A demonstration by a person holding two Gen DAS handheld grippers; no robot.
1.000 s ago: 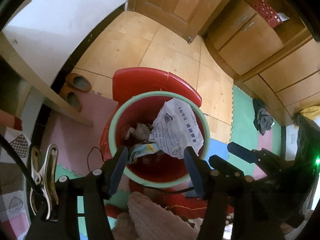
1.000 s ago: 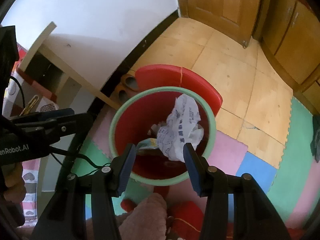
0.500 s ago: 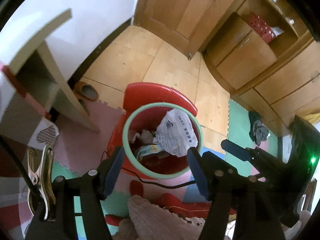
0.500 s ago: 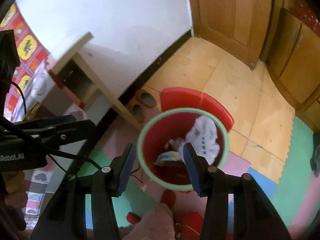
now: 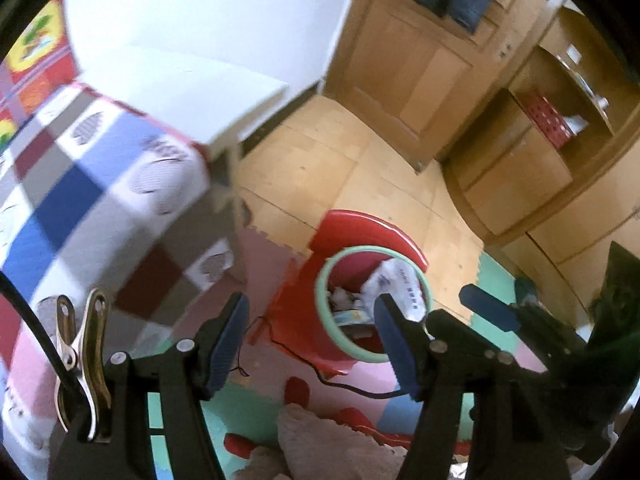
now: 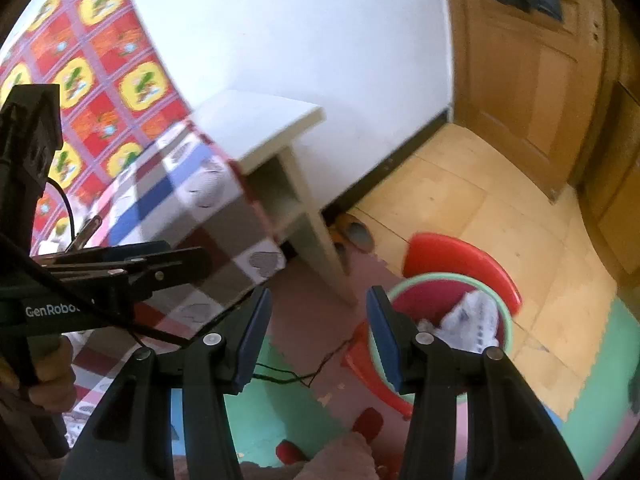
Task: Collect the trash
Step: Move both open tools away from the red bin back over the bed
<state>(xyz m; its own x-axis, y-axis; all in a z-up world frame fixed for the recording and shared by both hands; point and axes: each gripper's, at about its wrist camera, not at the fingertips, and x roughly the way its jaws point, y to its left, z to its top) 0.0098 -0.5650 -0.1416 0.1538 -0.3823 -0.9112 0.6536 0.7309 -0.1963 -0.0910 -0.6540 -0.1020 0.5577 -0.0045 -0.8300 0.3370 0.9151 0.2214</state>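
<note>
A red bin with a green rim stands on the floor, its red lid tipped open behind it. Crumpled white printed paper and other trash lie inside. The bin's rim also shows in the right wrist view with the paper. My left gripper is open and empty, high above and to the near left of the bin. My right gripper is open and empty, left of the bin. Its fingers show at the right of the left wrist view.
A bed with a checked quilt and a white bedside shelf stand left. Slippers lie by the wall. Coloured foam mats, a black cable, a wooden door and cabinets surround the bin.
Both grippers have risen and pulled back to the left from the bin, which now looks smaller and sits further right. The bed and wall have come into view. Both stay open.
</note>
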